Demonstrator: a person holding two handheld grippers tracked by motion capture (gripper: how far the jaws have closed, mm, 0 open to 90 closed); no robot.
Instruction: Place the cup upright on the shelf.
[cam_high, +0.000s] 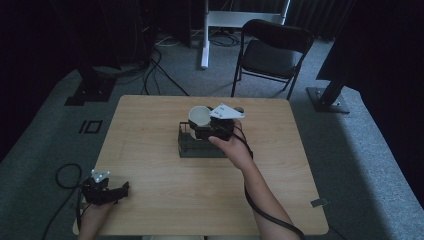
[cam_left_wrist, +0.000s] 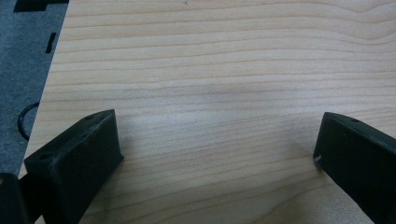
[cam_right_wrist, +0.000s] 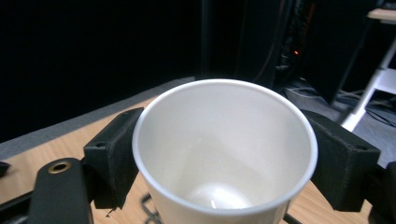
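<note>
Right gripper view: white paper cup (cam_right_wrist: 224, 154) clamped between both jaws of the right hand-held gripper (cam_right_wrist: 229, 158).
Seen from the high view, the cup (cam_high: 199, 116) hangs upright above a dark wire rack (cam_high: 192, 147) mid-desk (cam_high: 150, 150); the left hand-held gripper (cam_high: 122, 189) rests at the near left edge, jaws spread, holding nothing.

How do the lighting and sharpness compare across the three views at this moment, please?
High view: dim overall, surroundings nearly black, the table evenly lit, detail soft. Left gripper view: bright and even, wood grain crisp, the near jaws slightly soft with faint shadows beside them. Right gripper view: the white cup is well lit with a small glint at its bottom; the background is dark and blurred.
</note>
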